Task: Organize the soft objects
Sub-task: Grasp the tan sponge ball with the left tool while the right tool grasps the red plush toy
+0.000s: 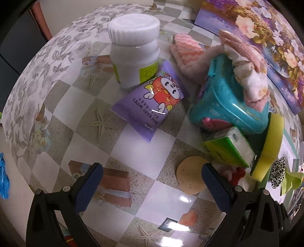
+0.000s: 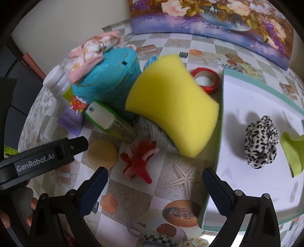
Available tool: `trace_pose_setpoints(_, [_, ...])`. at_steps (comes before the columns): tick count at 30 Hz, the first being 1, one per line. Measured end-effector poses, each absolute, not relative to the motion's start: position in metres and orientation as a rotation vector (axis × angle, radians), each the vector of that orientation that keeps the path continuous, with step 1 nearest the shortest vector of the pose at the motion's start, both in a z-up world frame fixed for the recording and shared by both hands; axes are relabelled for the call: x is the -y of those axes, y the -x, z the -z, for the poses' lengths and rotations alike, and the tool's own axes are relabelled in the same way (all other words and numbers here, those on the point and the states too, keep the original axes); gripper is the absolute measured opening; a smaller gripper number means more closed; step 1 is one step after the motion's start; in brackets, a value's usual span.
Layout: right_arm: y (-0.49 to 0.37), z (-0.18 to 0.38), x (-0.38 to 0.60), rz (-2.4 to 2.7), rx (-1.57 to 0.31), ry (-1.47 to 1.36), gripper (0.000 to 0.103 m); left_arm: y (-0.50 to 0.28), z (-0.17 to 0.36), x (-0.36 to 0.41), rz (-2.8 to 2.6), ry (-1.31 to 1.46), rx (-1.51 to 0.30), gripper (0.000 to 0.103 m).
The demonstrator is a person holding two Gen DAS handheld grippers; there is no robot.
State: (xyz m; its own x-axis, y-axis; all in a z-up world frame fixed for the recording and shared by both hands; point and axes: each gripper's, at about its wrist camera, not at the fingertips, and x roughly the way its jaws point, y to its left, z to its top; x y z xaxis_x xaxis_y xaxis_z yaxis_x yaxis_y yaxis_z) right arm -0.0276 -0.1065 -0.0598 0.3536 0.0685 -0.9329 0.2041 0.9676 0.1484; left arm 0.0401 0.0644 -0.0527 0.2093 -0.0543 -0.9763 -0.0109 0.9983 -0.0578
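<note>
A yellow sponge (image 2: 172, 105) leans on the rim of a white tray (image 2: 237, 106); it also shows in the left wrist view (image 1: 269, 148). A leopard scrunchie (image 2: 261, 142) and a green cloth (image 2: 293, 153) lie in the tray. A red fuzzy toy (image 2: 139, 161) and a round tan puff (image 2: 102, 153) lie on the table. A pink floral cloth (image 2: 91, 51) sits on a teal box (image 2: 110, 76). A pink striped towel (image 1: 187, 55) lies behind. My right gripper (image 2: 154, 187) is open and empty near the red toy. My left gripper (image 1: 152, 182) is open and empty beside the puff (image 1: 191, 174).
A white bottle (image 1: 134, 51), a purple baby wipes pack (image 1: 152, 102) and a green-wrapped sponge pack (image 1: 228, 148) stand on the checkered tablecloth. A red tape roll (image 2: 206, 79) lies behind the sponge. A floral painting (image 2: 212, 17) leans at the back.
</note>
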Motion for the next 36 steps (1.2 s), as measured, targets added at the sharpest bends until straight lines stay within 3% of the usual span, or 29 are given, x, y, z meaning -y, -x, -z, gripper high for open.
trace_pose_setpoints(6, [0.024, 0.066, 0.099, 0.090, -1.223, -0.235, 0.099, -0.041, 0.054, -0.073, 0.003, 0.078, -1.358, 0.103])
trace_pose_setpoints(13, [0.018, 0.074, 0.086, 0.094, -1.235, -0.209, 0.089, -0.042, 0.059, -0.073, 0.002, 0.078, -1.371, 0.103])
trace_pose_setpoints(18, [0.013, 0.076, 0.073, 0.097, -1.238, -0.181, 0.080, -0.043, 0.061, -0.075, -0.002, 0.090, -1.380, 0.103])
trace_pose_setpoints(26, [0.013, 0.072, 0.072, 0.101, -1.229, -0.169, 0.051, -0.043, 0.071, -0.077, 0.007, 0.084, -1.395, 0.103])
trace_pose_setpoints(36, [0.022, 0.067, 0.081, 0.100, -1.246, -0.178, 0.039, -0.038, 0.078, -0.052, 0.074, 0.034, -1.419, 0.103])
